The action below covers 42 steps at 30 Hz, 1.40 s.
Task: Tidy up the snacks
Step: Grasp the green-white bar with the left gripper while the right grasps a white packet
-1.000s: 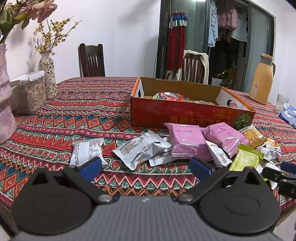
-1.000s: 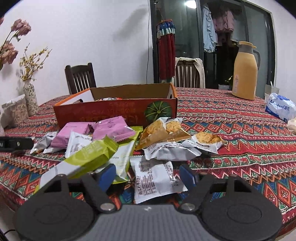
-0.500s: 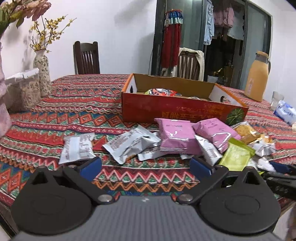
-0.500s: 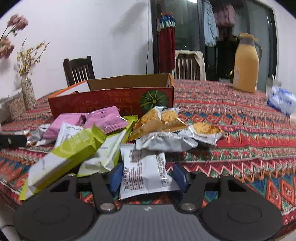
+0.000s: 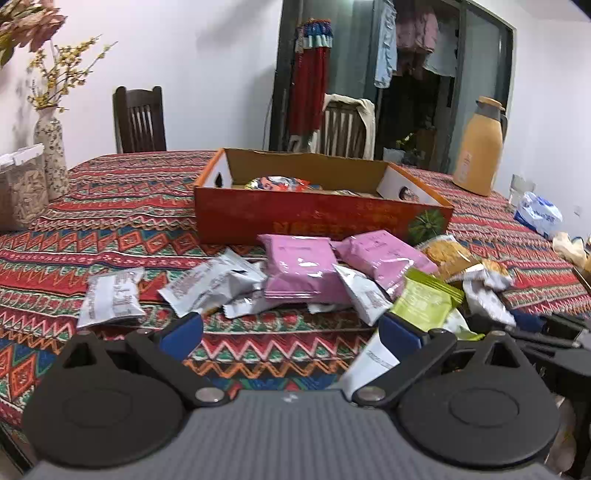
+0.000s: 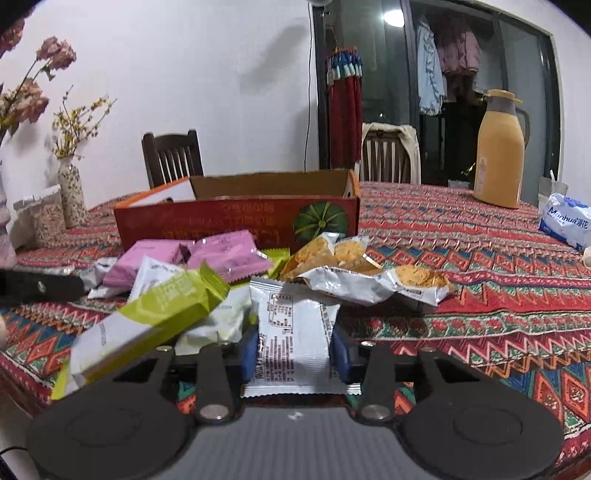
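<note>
r gripper [image 6: 293, 356] just closed, pinching crinkly silver foil packet [image 6: 291, 332]; l gripper [image 5: 291, 330] spread, empty.

The room is lit by a ceiling lamp [image 6: 392, 17] that glares in the right wrist view. The white wall [image 6: 221, 74] is bright with a soft shadow. Straight lines bend at the edges, corners go dark, and shiny pink packets [image 5: 299, 271] carry small glare.
</note>
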### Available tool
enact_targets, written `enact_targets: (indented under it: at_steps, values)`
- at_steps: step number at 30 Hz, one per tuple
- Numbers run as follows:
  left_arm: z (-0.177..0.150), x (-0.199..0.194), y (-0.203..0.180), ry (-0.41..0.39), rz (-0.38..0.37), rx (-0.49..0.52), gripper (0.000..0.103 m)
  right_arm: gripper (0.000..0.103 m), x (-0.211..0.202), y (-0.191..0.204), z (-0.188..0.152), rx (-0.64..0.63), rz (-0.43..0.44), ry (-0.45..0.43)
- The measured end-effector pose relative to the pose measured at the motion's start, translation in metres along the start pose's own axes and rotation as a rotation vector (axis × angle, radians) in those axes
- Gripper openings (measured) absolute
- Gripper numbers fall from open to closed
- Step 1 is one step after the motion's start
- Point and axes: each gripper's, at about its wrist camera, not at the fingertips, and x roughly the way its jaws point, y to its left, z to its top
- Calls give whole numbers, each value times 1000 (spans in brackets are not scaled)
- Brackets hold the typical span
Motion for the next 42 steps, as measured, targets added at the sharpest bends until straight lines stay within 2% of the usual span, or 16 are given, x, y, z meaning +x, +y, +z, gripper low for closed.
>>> enact_targets:
  at_steps: [12,20,25,27,30,32,42]
  values:
    - [-10,14,-33,68,-49,61,103,40,-24,-3,10,-21,44,-91]
    - [-18,34,-49,131,-65,71,102,40,-18,-6,5,-24,83,-74]
    - [-19,36,-50,137,-68,63,74,40,-15,-7,0,-19,107,-62]
    - [-19,34,-51,131,-81,65,59,40,-16,-5,-2,-19,117,-60]
    - [-20,30,-52,125,-104,68,44,40,-15,-3,-4,-17,129,-55]
    - [-21,27,-52,123,-109,65,40,40,-16,-1,-5,-20,137,-53]
    - [-22,8,-49,76,-106,48,39,40,-24,12,-6,-38,143,-55]
